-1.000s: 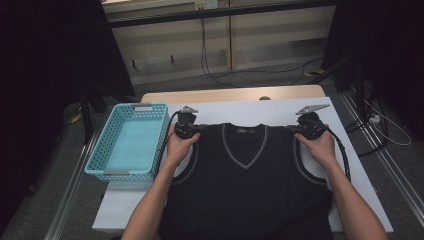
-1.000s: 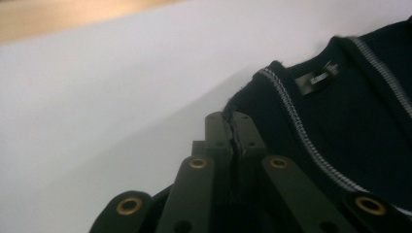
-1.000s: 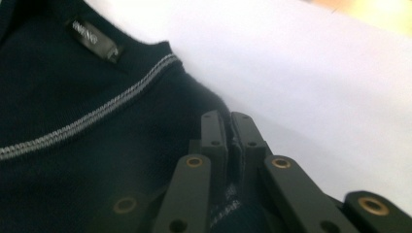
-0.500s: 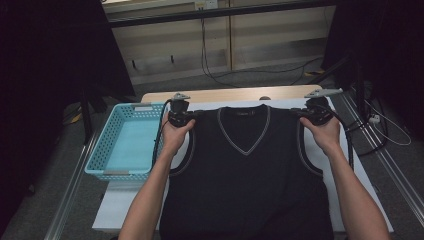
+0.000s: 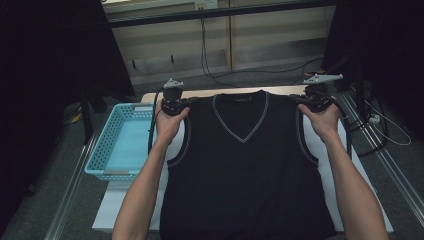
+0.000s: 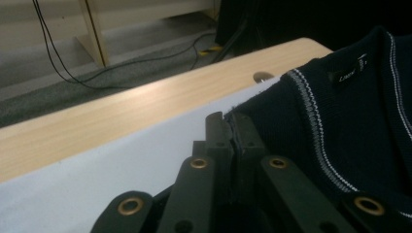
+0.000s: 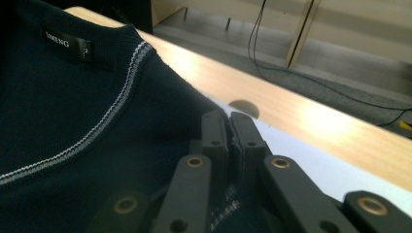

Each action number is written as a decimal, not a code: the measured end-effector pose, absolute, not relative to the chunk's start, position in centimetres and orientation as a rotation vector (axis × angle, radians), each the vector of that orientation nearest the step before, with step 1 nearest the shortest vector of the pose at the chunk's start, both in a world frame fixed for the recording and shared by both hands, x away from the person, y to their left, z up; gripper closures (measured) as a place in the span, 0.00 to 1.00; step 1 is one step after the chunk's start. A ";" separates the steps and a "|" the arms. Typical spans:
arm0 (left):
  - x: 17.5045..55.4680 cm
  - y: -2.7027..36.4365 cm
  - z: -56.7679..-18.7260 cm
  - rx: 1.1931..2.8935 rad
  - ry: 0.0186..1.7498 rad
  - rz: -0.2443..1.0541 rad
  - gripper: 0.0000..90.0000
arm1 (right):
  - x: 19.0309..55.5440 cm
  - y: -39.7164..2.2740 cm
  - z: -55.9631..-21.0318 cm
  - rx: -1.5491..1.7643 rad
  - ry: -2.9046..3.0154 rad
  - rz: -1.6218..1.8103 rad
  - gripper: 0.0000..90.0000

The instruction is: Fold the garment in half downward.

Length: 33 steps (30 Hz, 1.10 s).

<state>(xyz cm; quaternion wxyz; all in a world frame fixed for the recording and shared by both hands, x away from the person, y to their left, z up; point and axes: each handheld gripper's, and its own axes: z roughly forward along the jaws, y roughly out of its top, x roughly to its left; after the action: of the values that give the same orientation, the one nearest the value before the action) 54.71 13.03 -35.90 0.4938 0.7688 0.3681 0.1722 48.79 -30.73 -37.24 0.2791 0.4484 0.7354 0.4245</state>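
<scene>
Basket (image 5: 122, 145): blue plastic mesh, on table's left edge, beside left forearm.
L gripper (image 5: 176, 106): jaws pinched tight on vest's left shoulder seam; fabric edge seen between the pads in left gripper view (image 6: 232, 127).
Vest (image 5: 245, 165): dark navy knit, V-neck w/ grey-white trim, front up, spread across white table cover (image 5: 330, 165), held at both shoulders, collar toward far wooden edge (image 6: 145, 102).
R gripper (image 5: 311, 102): jaws clamped on right shoulder, knit between pads (image 7: 228, 127).

Black jaws with brass rivets, grey plates, bare forearms.
</scene>
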 end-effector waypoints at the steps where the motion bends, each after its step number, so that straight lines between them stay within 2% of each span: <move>1: 54.8 13.1 -35.6 1.855 0.894 0.418 0.98 | 48.9 -30.8 -37.0 1.199 1.968 1.138 0.95; 33: 56.0 13.5 -28.7 1.769 0.814 0.523 0.98 | 50.4 -30.4 -28.2 1.138 1.801 1.151 0.96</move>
<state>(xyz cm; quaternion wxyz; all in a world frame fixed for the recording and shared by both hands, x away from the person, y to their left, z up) 56.04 13.50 -28.74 0.5334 0.7422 0.3413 0.2195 50.45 -30.44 -28.21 0.3522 0.4400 0.6960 0.4450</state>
